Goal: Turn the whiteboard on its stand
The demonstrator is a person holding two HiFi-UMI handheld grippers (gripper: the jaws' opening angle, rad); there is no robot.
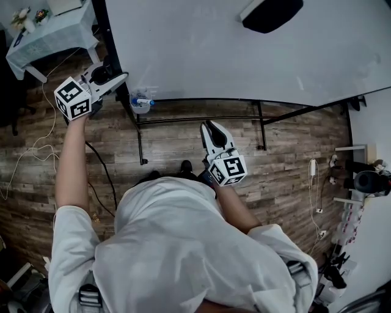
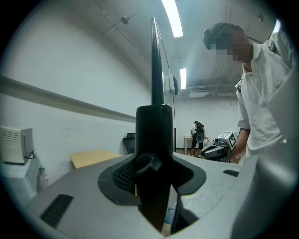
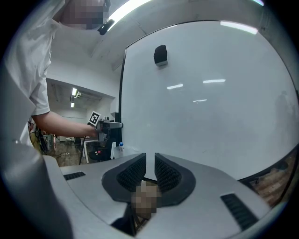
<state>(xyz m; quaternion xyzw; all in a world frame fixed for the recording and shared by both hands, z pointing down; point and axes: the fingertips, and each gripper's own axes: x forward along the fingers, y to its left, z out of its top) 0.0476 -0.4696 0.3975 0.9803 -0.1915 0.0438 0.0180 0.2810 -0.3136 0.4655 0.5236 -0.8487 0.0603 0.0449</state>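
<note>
The big whiteboard [image 1: 232,49] fills the top of the head view and stands on a black stand [image 1: 201,119]. At the board's left edge my left gripper [image 1: 122,78] is shut on the black side post [image 2: 154,135], which fills the gap between its jaws. The board's thin edge [image 2: 155,60] rises above that post. My right gripper [image 1: 208,125] hovers in front of the board's lower part, touching nothing. Its jaws [image 3: 150,170] stand a narrow gap apart, with nothing between them. In the right gripper view the whiteboard [image 3: 210,93] faces me, with my left gripper [image 3: 114,125] at its left edge.
A black eraser [image 1: 272,13] sticks to the board near its top. A small tray with a bottle [image 1: 142,103] hangs by the left post. A cloth-covered table [image 1: 52,30] stands at far left, cables [image 1: 36,147] lie on the wood floor, and shelves [image 1: 360,177] stand at right.
</note>
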